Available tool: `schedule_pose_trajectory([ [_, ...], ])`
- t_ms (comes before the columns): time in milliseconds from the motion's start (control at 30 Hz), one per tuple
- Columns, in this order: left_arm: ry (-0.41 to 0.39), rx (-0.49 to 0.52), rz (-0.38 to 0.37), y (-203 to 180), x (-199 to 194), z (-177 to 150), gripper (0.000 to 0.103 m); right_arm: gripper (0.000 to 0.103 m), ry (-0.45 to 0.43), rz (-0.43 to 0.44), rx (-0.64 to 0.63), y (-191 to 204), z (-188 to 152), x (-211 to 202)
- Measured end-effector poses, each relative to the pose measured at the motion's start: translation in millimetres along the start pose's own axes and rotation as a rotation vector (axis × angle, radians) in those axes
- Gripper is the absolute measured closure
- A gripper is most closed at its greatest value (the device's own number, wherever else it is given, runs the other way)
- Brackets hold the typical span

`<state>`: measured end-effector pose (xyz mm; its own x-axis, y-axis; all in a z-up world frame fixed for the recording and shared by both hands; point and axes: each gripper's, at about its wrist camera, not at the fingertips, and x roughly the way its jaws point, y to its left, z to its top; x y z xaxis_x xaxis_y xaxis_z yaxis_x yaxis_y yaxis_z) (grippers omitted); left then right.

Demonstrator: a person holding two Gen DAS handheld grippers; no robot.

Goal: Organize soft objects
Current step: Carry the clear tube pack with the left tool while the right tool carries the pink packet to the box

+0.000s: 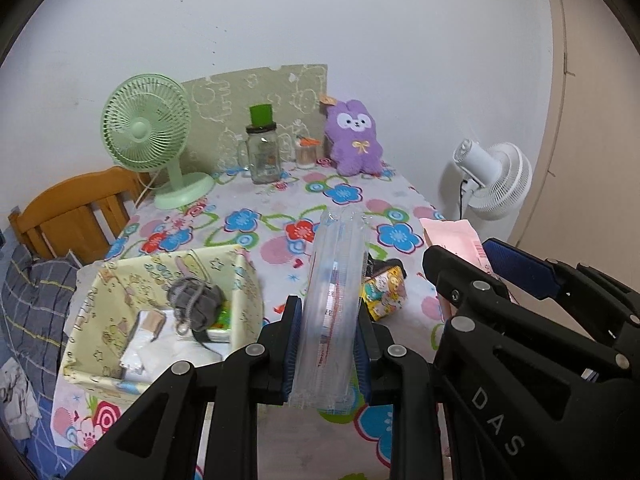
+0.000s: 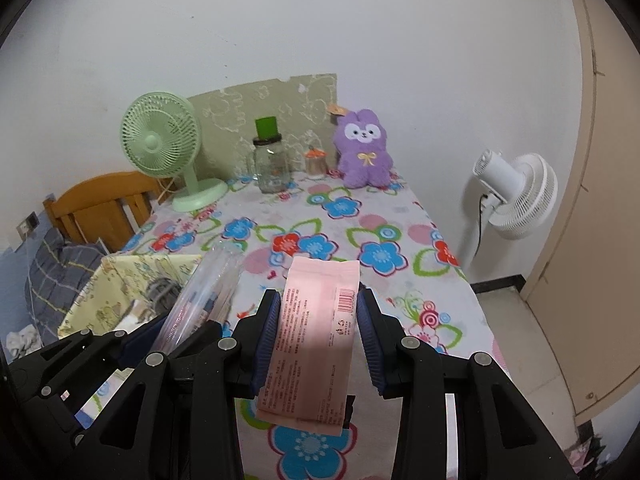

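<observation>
My left gripper [image 1: 326, 344] is shut on a clear plastic packet [image 1: 336, 296], held upright above the table's near edge; the packet also shows in the right wrist view [image 2: 204, 292]. My right gripper [image 2: 318, 340] is shut on a flat pink packet [image 2: 316, 340] with a barcode; it shows in the left wrist view too [image 1: 452, 236]. A yellow fabric box [image 1: 240, 280] stands at the left, holding a grey knitted item [image 1: 196, 300] and white packets. A small patterned pouch [image 1: 384, 288] lies on the table behind the clear packet. A purple plush bunny [image 1: 354, 138] sits at the far edge.
The table has a flowered cloth [image 2: 320, 216]. At its far side stand a green desk fan [image 1: 148, 132], a glass jar with a green lid [image 1: 262, 152] and a small jar [image 1: 306, 152]. A white floor fan [image 2: 516, 196] stands to the right, a wooden chair [image 1: 72, 212] to the left.
</observation>
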<state>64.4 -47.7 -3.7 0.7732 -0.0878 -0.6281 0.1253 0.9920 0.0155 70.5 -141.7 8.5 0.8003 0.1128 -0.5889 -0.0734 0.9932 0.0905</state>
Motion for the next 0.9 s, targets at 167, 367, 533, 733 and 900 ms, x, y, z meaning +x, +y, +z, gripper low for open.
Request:
schedule_pose_trajectory([
  [167, -0.014, -0.017, 0.013, 12, -7, 5, 0.080, 0.061, -0.010, 0.016, -0.016, 11, 8, -4],
  [367, -0.039, -0.035, 0.039, 30, -15, 12, 0.080, 0.061, -0.023, 0.051, -0.026, 29, 17, -5],
  [533, -0.044, -0.060, 0.060, 49, -16, 14, 0.080, 0.061, -0.027, 0.077, -0.048, 48, 24, -2],
  [733, -0.038, -0.086, 0.089, 73, -13, 15, 0.080, 0.061, -0.015, 0.109, -0.069, 73, 28, 9],
  [900, -0.034, -0.101, 0.112, 92, -8, 15, 0.080, 0.061, -0.007, 0.131, -0.086, 90, 32, 20],
])
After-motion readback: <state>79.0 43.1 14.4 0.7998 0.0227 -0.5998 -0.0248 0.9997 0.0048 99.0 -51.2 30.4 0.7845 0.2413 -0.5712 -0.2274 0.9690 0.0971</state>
